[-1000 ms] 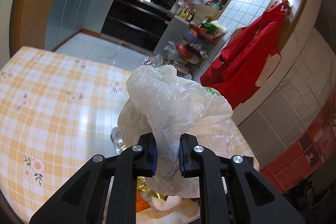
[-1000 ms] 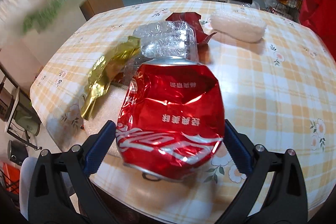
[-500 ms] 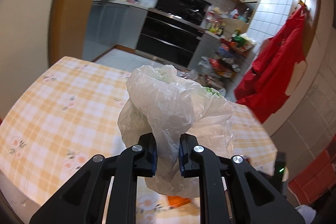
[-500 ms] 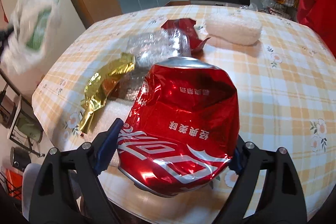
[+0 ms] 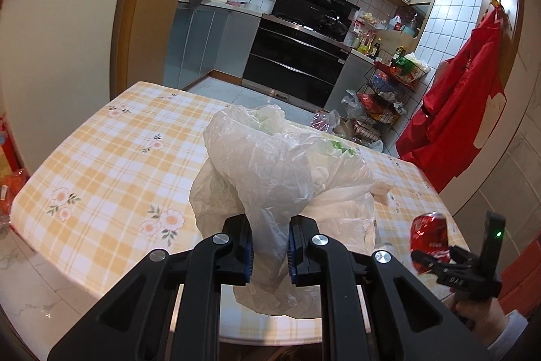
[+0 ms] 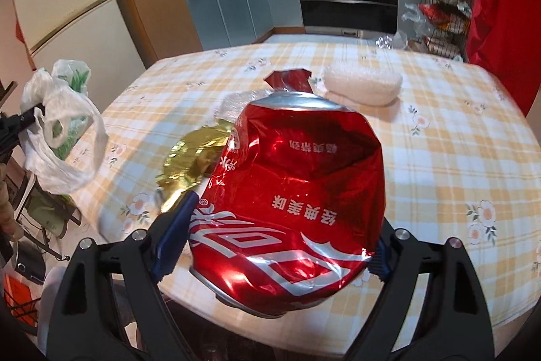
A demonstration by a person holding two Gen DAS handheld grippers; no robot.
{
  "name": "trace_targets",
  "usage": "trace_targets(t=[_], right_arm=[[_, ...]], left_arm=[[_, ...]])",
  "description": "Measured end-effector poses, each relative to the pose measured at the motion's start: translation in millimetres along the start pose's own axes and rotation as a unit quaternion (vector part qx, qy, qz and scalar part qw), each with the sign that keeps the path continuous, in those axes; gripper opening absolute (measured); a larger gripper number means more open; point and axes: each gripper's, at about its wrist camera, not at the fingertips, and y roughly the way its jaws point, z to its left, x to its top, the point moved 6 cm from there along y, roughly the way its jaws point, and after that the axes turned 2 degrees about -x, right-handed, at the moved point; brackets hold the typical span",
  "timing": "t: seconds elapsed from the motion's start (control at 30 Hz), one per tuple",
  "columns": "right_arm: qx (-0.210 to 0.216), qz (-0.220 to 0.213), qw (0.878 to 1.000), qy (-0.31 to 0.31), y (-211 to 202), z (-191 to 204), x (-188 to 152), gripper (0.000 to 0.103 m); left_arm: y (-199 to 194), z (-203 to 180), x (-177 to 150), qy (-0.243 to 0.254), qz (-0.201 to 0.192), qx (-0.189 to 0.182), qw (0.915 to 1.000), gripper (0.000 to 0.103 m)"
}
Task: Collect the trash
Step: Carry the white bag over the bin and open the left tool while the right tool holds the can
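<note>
Holding a crumpled white bag (image 5: 270, 178) bunched between the pads of the left gripper (image 5: 268, 251), clamped tight on its neck, raised beside the table (image 5: 101, 158). Gripping a crushed red can (image 6: 290, 195) in the right gripper (image 6: 270, 246), jaws wide around it, lifted clear of the cloth. Judged midway: can picked up, not yet in the bag. Left on the table: gold wrapper (image 6: 189, 161), clear plastic scrap (image 6: 236, 104), red wrapper (image 6: 287, 80), white foam piece (image 6: 361, 83).

Checked table (image 6: 439, 158) carries gold wrapper (image 6: 189, 158) and white foam pad (image 6: 363, 83).
</note>
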Motion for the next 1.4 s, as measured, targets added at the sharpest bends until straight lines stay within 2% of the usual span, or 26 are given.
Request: trace_targets(t=[0.3,0.67,0.93,1.2,1.3,1.4], right_arm=[[0.014,-0.033,0.999,-0.003,-59.5,22.9,-16.6,0.084],[0.021,-0.062,0.998,0.0,-119.6,37.3,-42.3,0.084],[0.023,-0.082,0.996,-0.007,-161.5,43.5,-62.9,0.084],[0.027,-0.098,0.995,0.007,-168.5,34.5,-58.6,0.084],[0.026,-0.093,0.995,0.006,-163.0,32.8,-59.7,0.084],[0.025,-0.087,0.996,0.007,-156.7,30.0,-60.3,0.084]], left_arm=[[-41.3,-9.6,-37.1,-0.007,0.012,-0.009,0.9999,0.015],[-63.8,-52.2,-106.4,0.049,0.06,-0.041,0.9961,0.015],[-51.0,-86.9,-171.3,0.079,0.121,-0.077,0.9865,0.016],[-17.9,-98.9,-204.1,0.095,0.176,-0.084,0.9762,0.018],[-7.1,-100.9,-215.8,0.096,0.197,-0.095,0.971,0.026],[-1.5,-103.5,-221.9,0.097,0.21,-0.11,0.9667,0.052]])
